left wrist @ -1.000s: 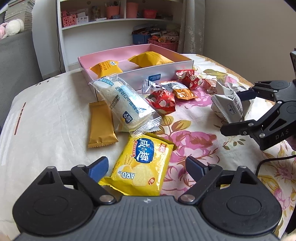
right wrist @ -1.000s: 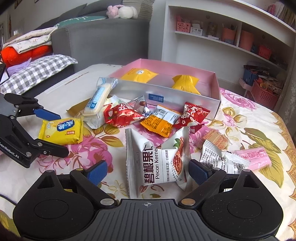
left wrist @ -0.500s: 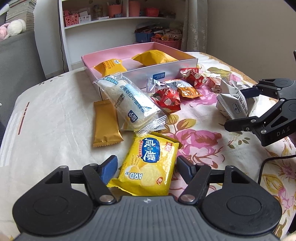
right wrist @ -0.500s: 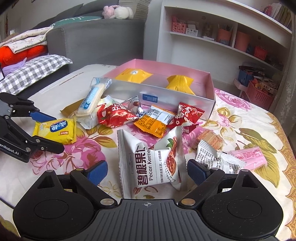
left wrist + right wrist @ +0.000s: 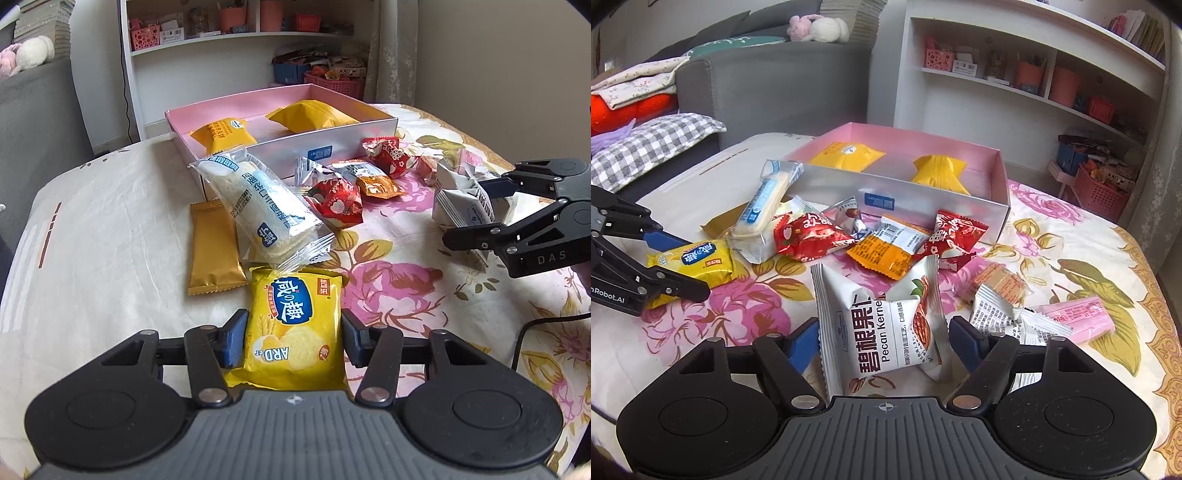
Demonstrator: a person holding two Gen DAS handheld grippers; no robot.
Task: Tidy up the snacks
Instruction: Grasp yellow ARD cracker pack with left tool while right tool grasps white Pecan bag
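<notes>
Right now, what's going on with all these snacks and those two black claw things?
A person is sorting snacks on a flowered tablecloth into a pink box, using a hand-held gripper in each hand. The left gripper has just been closing on a yellow cracker packet, its fingers right at the packet's sides. The right gripper has just been closing around a white pecan bag. Both packets are on the cloth. Two yellow snacks are in the box; the rest lie scattered in front of it.

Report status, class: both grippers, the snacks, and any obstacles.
Left gripper closing, pads on yellow cracker pack. Right gripper closing around pecan bag; contact unclear. Pink box ahead; loose snacks between.
</notes>
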